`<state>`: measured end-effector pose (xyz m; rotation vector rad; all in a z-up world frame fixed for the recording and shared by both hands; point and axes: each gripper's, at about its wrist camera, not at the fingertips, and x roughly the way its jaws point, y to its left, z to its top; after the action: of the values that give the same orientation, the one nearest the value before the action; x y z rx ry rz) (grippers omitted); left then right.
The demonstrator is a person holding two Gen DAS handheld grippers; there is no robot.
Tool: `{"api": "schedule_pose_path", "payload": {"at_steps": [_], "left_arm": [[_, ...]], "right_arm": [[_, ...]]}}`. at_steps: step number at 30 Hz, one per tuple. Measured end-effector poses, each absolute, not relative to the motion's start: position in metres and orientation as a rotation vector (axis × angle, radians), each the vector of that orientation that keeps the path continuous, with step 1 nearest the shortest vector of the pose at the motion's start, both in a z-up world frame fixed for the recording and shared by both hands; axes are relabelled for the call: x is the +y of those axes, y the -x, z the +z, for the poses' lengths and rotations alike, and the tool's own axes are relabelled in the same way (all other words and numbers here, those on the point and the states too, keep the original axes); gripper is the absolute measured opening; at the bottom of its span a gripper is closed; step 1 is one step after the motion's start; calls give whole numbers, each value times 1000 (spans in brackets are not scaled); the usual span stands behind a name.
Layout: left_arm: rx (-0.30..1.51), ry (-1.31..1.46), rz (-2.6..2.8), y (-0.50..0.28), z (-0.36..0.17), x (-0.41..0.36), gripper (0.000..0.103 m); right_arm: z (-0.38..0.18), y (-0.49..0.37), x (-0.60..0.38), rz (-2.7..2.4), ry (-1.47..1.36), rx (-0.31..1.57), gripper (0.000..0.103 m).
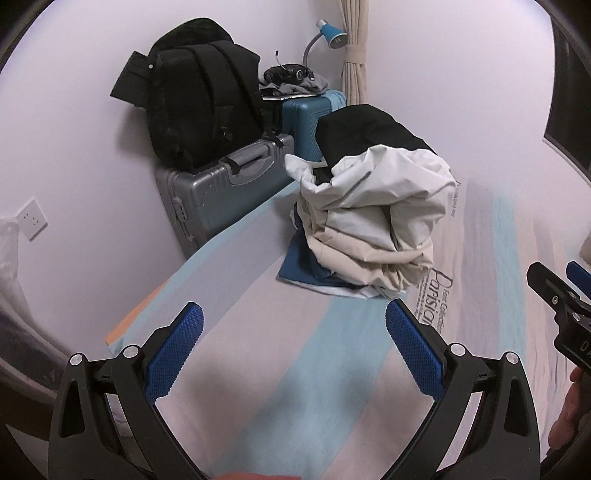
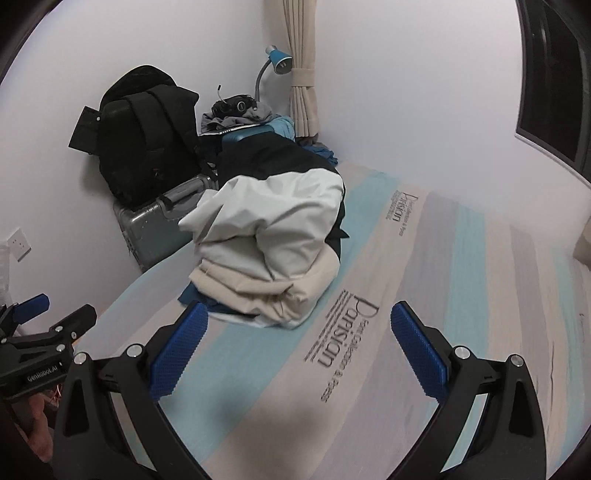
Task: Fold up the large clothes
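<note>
A pile of clothes [image 1: 373,221] lies on the striped bed sheet [image 1: 288,369]: a white and black jacket on top, a cream garment under it, a blue garment at the bottom. It also shows in the right wrist view [image 2: 273,251]. My left gripper [image 1: 295,332] is open and empty, above the sheet, short of the pile. My right gripper [image 2: 299,332] is open and empty, just in front of the pile. Each gripper shows at the edge of the other view, the right one [image 1: 554,291] and the left one [image 2: 55,317].
A grey hard suitcase [image 1: 225,195] with a black backpack [image 1: 199,96] on it stands against the wall left of the bed. A blue suitcase [image 1: 306,118], a blue desk lamp [image 1: 328,33] and a tied curtain [image 1: 354,55] are behind. A wall socket [image 1: 31,218] is at left.
</note>
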<state>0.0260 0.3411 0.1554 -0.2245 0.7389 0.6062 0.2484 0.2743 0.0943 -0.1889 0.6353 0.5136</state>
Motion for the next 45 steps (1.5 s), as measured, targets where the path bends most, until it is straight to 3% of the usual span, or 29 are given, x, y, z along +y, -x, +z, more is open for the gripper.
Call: {"api": "schedule_pose_path", "payload": {"at_steps": [14, 45], "left_arm": [[660, 141, 513, 22, 147, 321, 97], [686, 133, 481, 12, 152, 326, 97]], "right_arm": [[86, -185, 277, 451, 165, 602, 96], [92, -185, 273, 412, 167, 616, 96]]}}
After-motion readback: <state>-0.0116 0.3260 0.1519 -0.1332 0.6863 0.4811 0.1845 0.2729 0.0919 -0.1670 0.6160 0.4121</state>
